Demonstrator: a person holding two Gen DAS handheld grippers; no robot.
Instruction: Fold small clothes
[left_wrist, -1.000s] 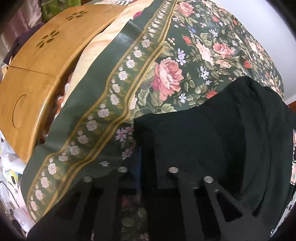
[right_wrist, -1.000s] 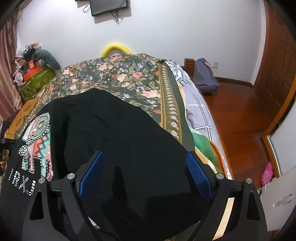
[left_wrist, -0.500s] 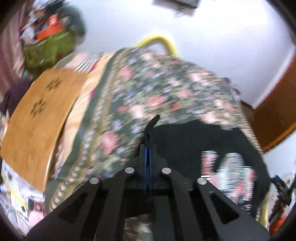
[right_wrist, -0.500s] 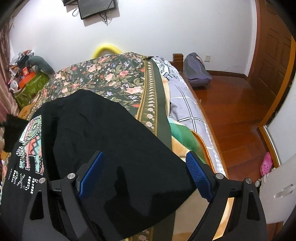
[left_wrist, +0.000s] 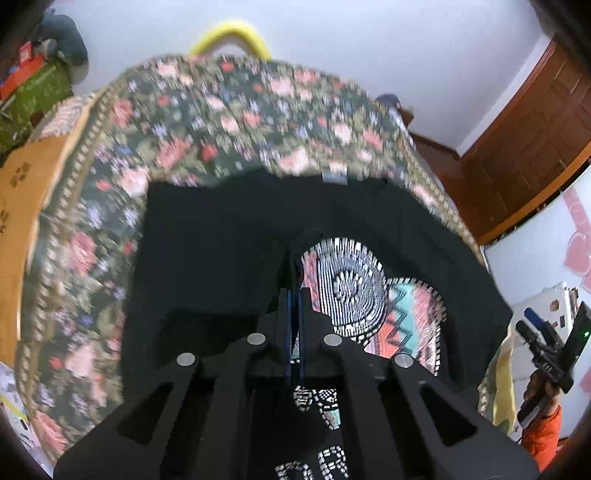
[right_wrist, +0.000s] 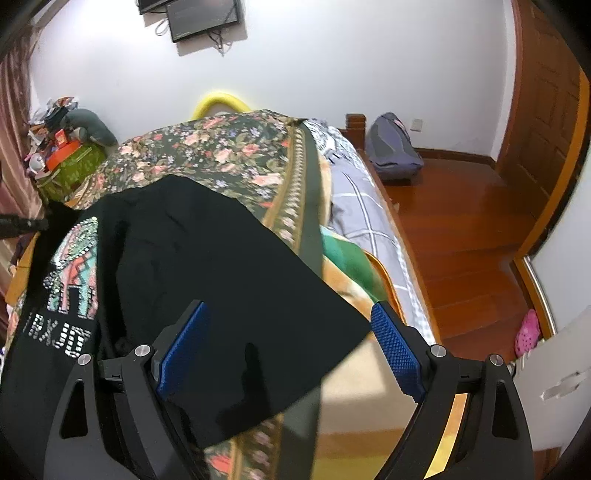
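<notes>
One black T-shirt lies on the floral bedspread, its patterned print facing up. The left gripper has its jaws pressed together on a raised fold of the shirt's black cloth; the fold stands up directly ahead of the blue pads, and the print sits just to the right of them. The bedspread extends beyond the shirt, ahead of and to the left of this gripper. The left wrist view is motion-blurred, so fine detail on the bedspread cannot be read.

The right gripper is spread wide, its blue pads well apart and holding nothing. The T-shirt's plain black panel lies below and ahead of it, spanning the gap between the fingers, with a straight edge running toward the right finger. The print is off to this gripper's left. Wooden floor lies to its right, beyond the bed's edge.
</notes>
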